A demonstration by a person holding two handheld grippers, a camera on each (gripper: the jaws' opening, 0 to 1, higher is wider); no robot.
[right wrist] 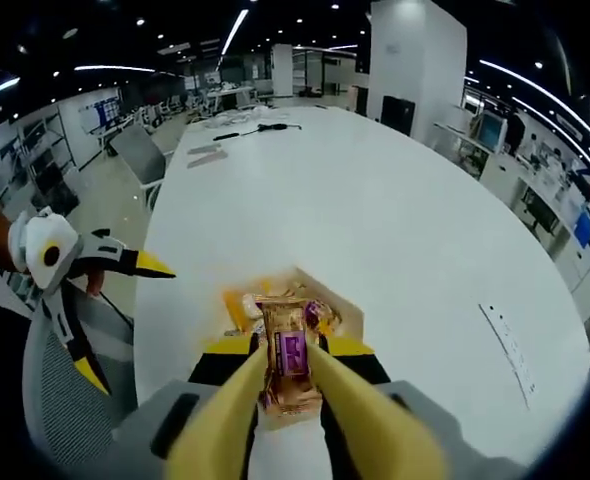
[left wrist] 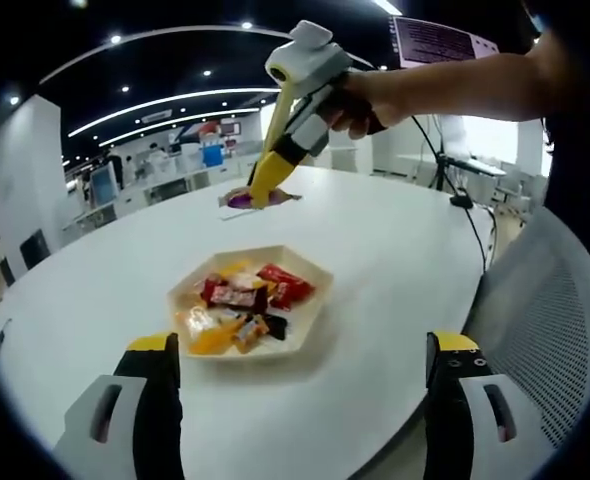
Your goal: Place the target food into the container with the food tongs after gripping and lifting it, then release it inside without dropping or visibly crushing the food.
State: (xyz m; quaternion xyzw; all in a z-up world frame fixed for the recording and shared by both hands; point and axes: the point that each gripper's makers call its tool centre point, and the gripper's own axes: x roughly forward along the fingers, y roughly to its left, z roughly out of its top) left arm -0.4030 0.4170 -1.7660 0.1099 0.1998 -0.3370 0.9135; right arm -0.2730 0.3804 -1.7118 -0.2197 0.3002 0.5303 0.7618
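Left gripper [left wrist: 304, 342] held over the white table [left wrist: 405, 250], jaws spread wide, empty, facing a tray [left wrist: 320, 268] of wrapped snacks. Right gripper [right wrist: 290, 350] closed on yellow tongs [right wrist: 360, 410]. Tongs pinching a purple-labelled packet [right wrist: 290, 360], uncrushed. In the left gripper view, tong tips down at the purple packet beyond the tray, on a flat sheet [left wrist: 227, 203].

Tray [right wrist: 327, 290] half-hidden — behind tongs [right wrist: 305, 400] (snack too).
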